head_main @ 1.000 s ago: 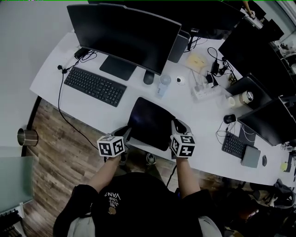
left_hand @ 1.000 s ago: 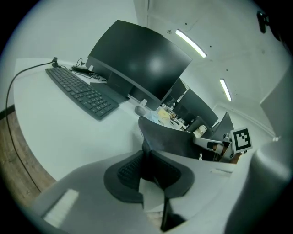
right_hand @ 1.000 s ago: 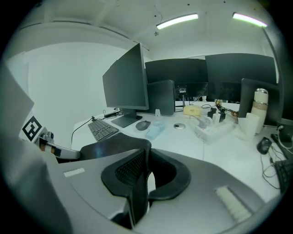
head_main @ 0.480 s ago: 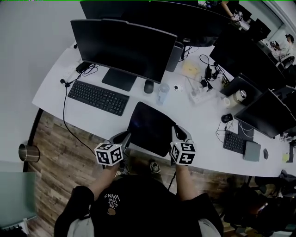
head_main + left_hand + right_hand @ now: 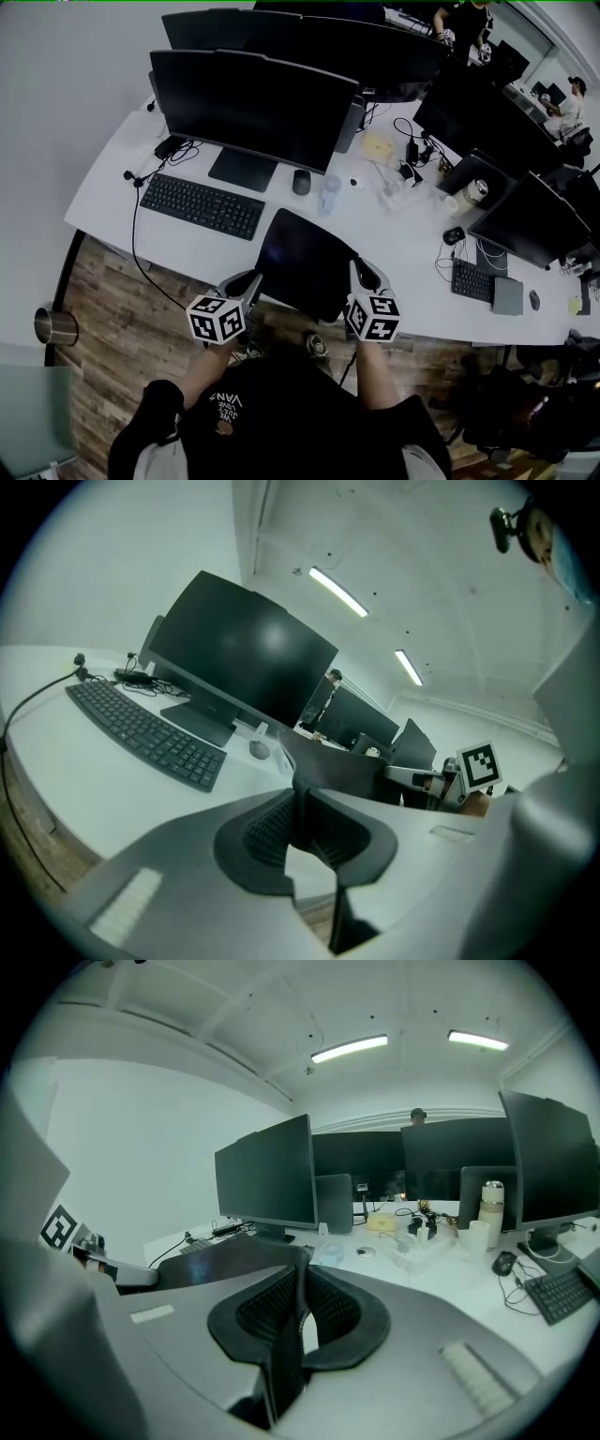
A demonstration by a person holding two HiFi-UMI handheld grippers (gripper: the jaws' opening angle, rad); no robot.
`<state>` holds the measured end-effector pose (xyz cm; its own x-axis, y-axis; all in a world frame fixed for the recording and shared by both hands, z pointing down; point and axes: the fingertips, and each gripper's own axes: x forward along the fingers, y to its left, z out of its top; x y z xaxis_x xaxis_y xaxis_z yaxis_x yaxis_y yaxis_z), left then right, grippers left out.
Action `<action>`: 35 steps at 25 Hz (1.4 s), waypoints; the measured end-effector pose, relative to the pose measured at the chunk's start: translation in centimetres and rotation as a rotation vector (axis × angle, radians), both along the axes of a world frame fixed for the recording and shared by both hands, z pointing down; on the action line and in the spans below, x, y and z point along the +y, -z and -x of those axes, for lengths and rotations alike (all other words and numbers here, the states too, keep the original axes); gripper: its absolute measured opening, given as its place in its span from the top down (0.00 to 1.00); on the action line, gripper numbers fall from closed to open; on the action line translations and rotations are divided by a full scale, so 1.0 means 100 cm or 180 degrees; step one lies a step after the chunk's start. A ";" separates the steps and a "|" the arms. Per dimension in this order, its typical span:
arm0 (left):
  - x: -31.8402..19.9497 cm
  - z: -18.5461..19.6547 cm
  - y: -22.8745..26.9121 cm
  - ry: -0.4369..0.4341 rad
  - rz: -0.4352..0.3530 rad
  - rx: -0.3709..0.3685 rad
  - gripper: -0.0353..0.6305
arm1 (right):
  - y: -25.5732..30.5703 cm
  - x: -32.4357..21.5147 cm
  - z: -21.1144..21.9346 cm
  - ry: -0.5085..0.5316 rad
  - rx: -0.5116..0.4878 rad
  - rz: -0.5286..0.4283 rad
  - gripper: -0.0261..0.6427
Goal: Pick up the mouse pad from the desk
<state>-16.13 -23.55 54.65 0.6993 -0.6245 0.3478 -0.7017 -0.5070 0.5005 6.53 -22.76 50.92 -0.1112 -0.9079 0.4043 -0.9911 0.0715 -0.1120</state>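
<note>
Black mouse pad (image 5: 305, 262) pinched at its 2 near corners, left gripper (image 5: 251, 281) clenched on the left one, right gripper (image 5: 364, 275) on the right; gripped so to keep the thin sheet spread, not drooping; held tilted over the white surface's (image 5: 112, 178) near edge, right of the keyboard (image 5: 202, 206).

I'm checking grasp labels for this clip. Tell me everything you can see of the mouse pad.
The mouse pad is a thin, dark, plain sheet, roughly rectangular with rounded corners and a faint sheen. The left gripper and right gripper are each shut on its near edge, one at either side. It bends a little between them, so it looks flexible. It reaches out over the white desk; whether its far edge touches the desk cannot be told.
</note>
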 end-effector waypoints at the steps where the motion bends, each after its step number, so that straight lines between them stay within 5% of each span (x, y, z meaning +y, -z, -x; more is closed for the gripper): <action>1: 0.001 0.003 0.002 -0.0012 -0.0033 -0.0001 0.88 | 0.002 0.002 0.003 -0.0011 0.0001 -0.0024 0.89; 35: 0.022 0.055 0.019 -0.0058 -0.0312 0.0027 0.88 | 0.017 0.022 0.049 -0.0072 0.0042 -0.0215 0.90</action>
